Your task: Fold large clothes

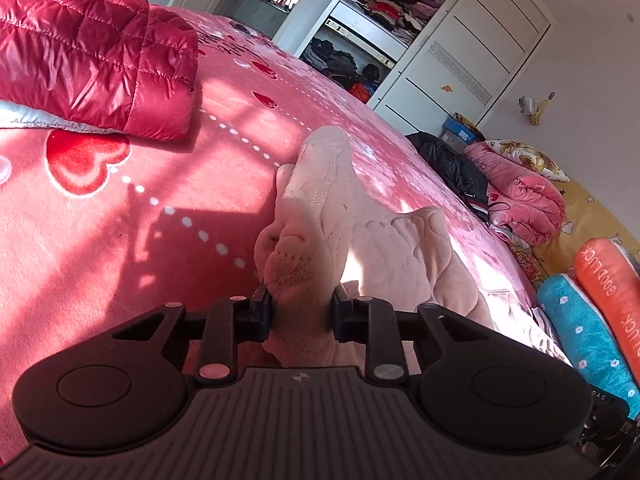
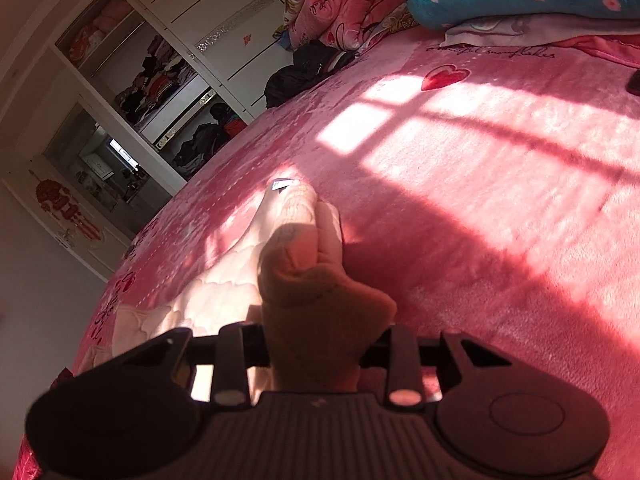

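A pale pink quilted garment lies bunched on the pink bed blanket. My left gripper is shut on a thick fold of the garment, which rises between the fingers and stretches away over the bed. In the right wrist view my right gripper is shut on another bunched part of the same garment, with a small label at its far end. The fingertips are hidden by the fabric.
A red puffer jacket lies folded at the upper left of the bed. Blue and orange pillows and a pink quilt lie at the right. An open wardrobe stands beyond the bed. A dark object lies at the right edge.
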Motion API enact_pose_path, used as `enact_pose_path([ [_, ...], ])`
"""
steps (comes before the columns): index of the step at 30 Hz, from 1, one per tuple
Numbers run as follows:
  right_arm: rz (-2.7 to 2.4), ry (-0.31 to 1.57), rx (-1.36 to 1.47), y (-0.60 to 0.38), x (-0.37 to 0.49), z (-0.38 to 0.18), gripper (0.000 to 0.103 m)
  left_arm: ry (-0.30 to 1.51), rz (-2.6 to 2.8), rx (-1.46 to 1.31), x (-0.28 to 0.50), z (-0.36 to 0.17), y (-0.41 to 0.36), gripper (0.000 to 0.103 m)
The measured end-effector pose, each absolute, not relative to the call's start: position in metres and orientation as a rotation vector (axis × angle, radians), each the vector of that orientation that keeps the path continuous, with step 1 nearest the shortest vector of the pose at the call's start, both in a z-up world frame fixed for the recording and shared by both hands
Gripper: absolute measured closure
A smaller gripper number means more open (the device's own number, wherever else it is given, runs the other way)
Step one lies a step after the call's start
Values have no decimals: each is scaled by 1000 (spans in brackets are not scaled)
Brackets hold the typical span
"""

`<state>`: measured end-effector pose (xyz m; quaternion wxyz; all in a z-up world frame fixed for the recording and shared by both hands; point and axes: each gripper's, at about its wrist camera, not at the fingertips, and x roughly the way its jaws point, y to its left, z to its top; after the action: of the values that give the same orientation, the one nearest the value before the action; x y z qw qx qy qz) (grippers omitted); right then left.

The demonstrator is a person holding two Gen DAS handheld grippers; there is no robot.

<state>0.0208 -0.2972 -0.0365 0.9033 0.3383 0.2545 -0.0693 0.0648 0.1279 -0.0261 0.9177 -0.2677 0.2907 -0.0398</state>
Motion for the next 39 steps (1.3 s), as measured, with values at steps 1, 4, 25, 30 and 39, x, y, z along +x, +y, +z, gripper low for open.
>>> enact_pose_path([
  [1,-145,528,685,-296,18,-34,73,601,-84,-552,62,-25,128,73],
  [4,-153,527,667,-297,8,-27,73,606,-105,-529,52,-18,125,73],
  [25,-205,695,700,-353,-111,-21,65,818,-174,-360,3,-21,93,58],
  [30,-216,667,641,-366,-137,-11,47,790,-140,-315,-18,-6,100,42],
  [39,-106,534,733,-422,-126,-1,17,731,-161,-226,5,24,100,14],
])
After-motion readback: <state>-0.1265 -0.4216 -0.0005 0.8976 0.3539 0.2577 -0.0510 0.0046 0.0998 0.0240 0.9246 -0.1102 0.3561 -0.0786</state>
